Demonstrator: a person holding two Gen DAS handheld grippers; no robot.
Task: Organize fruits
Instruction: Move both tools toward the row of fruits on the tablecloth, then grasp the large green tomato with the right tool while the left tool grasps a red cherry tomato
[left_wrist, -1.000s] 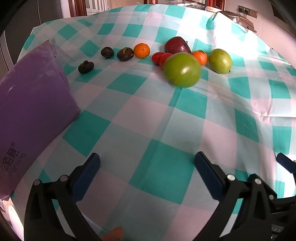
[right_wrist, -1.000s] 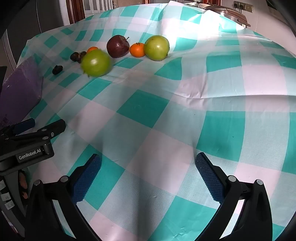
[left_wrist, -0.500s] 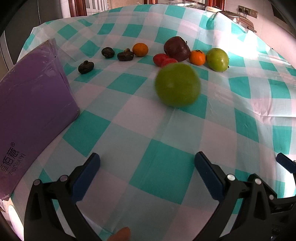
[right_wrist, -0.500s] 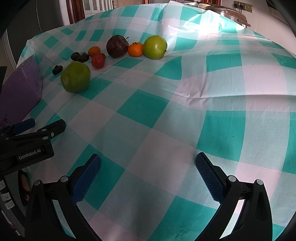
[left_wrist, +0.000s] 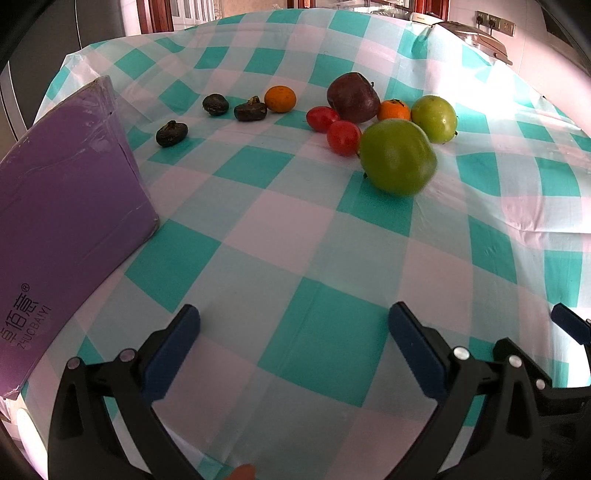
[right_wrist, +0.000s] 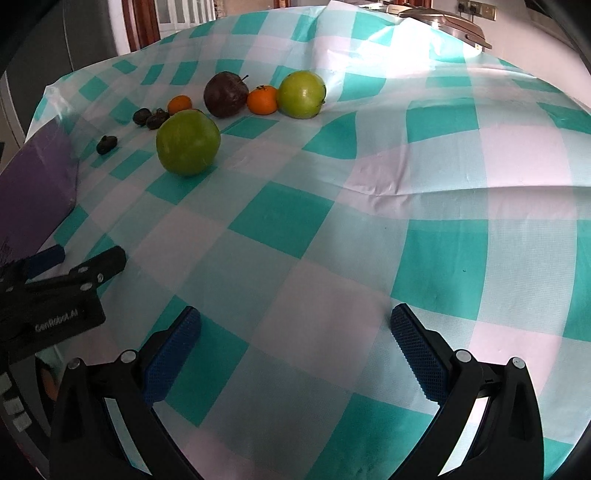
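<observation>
A large green apple (left_wrist: 398, 157) lies loose on the checked cloth, in front of the fruit row; it also shows in the right wrist view (right_wrist: 187, 142). Behind it are a second green apple (left_wrist: 434, 118), a dark red apple (left_wrist: 352, 97), two oranges (left_wrist: 395, 110) (left_wrist: 280, 98), two small red tomatoes (left_wrist: 343, 137) and three dark chestnut-like fruits (left_wrist: 171, 133). My left gripper (left_wrist: 293, 326) is open and empty, well short of the fruit. My right gripper (right_wrist: 295, 326) is open and empty, to the right of the left one.
A purple box (left_wrist: 62, 206) lies at the left, close to my left gripper. A metal appliance (left_wrist: 472, 35) stands at the far right corner. The cloth (right_wrist: 424, 177) is wrinkled at the right. The left gripper's body (right_wrist: 55, 295) shows at the right view's left edge.
The large green apple has rolled: first toward me and to the left, then back to the right, near the tomatoes. Both grippers have stayed open and nearly still.
</observation>
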